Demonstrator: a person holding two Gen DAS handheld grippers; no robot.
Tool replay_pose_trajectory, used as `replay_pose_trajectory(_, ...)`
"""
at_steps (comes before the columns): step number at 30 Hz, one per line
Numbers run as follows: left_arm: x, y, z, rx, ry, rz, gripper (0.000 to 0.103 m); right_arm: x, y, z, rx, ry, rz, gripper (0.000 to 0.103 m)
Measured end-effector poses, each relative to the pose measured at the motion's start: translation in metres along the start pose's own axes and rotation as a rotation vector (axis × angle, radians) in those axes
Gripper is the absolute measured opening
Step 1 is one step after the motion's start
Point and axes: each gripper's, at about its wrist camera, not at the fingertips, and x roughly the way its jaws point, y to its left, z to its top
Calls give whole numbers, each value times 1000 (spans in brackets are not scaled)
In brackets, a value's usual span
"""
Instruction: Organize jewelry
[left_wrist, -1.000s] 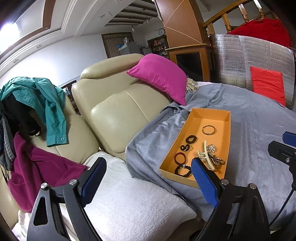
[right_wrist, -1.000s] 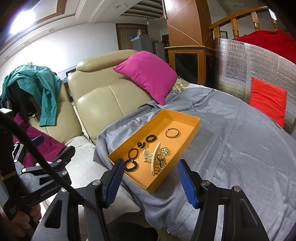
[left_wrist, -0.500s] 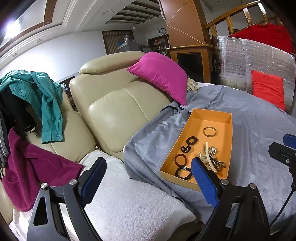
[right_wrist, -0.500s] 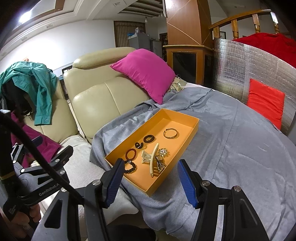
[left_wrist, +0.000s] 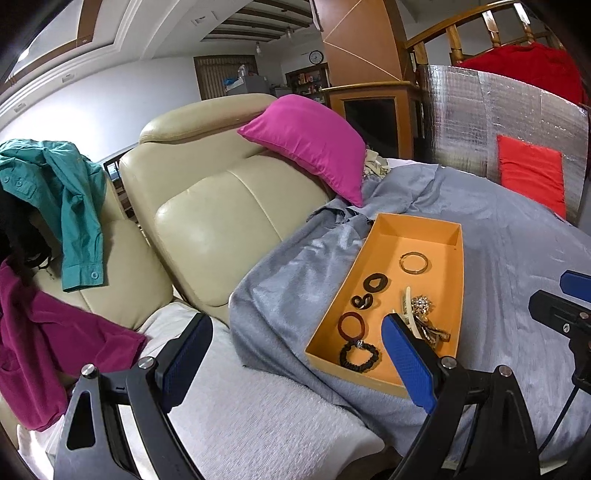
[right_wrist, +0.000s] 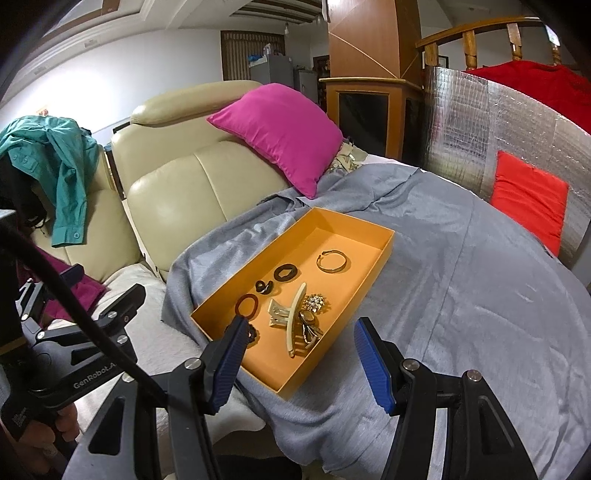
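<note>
Above the orange tray (right_wrist: 373, 258) of jewelry, left gripper (left_wrist: 295, 354) and right gripper (right_wrist: 299, 362) are held spread, nothing gripped.

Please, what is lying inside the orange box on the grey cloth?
Inside the orange box: a gold bangle, dark hair ties, a reddish hair tie, a cream hair claw, a sparkly brooch. The right gripper's finger partly covers a black beaded tie.

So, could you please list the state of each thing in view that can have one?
Left gripper: open, holding nothing.
Right gripper: open, holding nothing.
Orange box: lidless, lying flat on the grey cloth, jewelry inside.
Gold bangle: lying flat near the box's far end.
Cream hair claw: lying on its side, untouched.
Pink cushion: leaning against the sofa back.
</note>
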Motion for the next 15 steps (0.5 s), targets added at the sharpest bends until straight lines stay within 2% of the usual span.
replay_pose_trajectory(15,36,-11,10,13,31,15,93,46,-11,9,-5,41,26,63)
